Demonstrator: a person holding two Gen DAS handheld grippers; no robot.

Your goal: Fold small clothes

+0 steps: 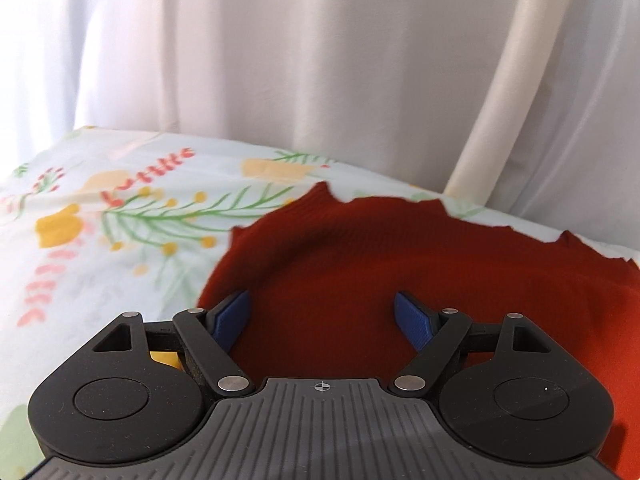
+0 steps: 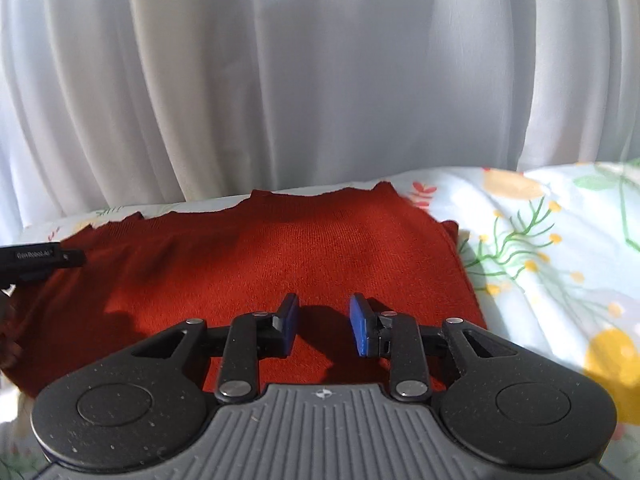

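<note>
A rust-red knit garment (image 1: 340, 264) lies spread on the floral bedsheet (image 1: 100, 220). In the left wrist view my left gripper (image 1: 322, 316) stands wide open above it, blue pads far apart, nothing between them. In the right wrist view the same garment (image 2: 260, 256) lies flat with a zigzag far hem. My right gripper (image 2: 324, 324) hovers over its near part, jaws a narrow gap apart, and no cloth is pinched between the blue pads. The other gripper's black finger (image 2: 40, 258) pokes in from the left edge over the garment.
White curtains (image 2: 320, 80) hang right behind the bed's far edge. A cream curved tube (image 1: 492, 100) leans at the back right in the left wrist view. Bare floral sheet (image 2: 560, 260) lies to the right of the garment.
</note>
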